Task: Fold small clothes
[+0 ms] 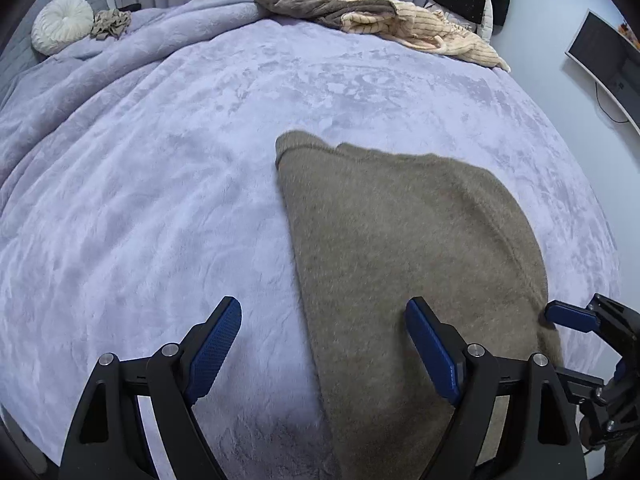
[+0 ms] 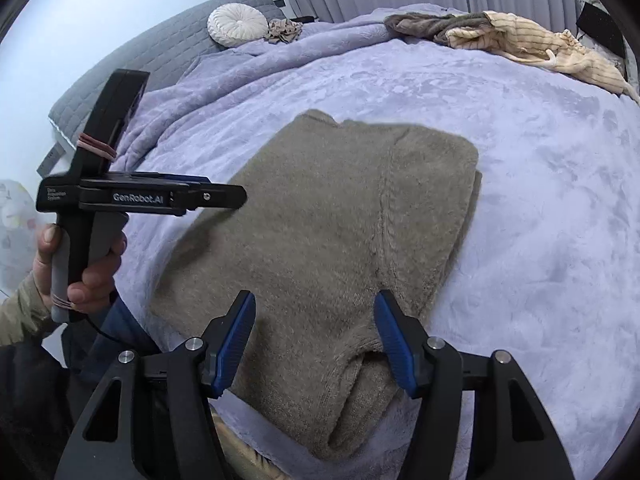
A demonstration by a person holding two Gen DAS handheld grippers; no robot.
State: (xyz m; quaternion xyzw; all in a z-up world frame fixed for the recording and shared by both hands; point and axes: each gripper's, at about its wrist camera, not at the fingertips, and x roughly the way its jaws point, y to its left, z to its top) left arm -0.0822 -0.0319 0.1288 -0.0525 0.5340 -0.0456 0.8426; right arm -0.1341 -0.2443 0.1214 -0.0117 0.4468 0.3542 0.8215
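A fuzzy olive-brown sweater [image 1: 400, 240] lies folded on the lavender blanket [image 1: 160, 200], its near end reaching the bed's front edge. My left gripper [image 1: 324, 308] hovers open over the sweater's left edge, one pad over the blanket and the other over the knit. In the right wrist view the sweater [image 2: 320, 208] spreads flat, and my right gripper [image 2: 316, 300] stands open just above its near part, with nothing pinched. The left gripper [image 2: 236, 197] shows there side-on, held by a hand [image 2: 92, 268] above the sweater's left side.
A heap of brown and cream striped clothes [image 1: 380, 16] lies at the bed's far edge. A round white cushion [image 1: 62, 24] and a crumpled beige item [image 1: 112, 24] sit at the far left. A monitor [image 1: 612, 68] stands by the wall on the right.
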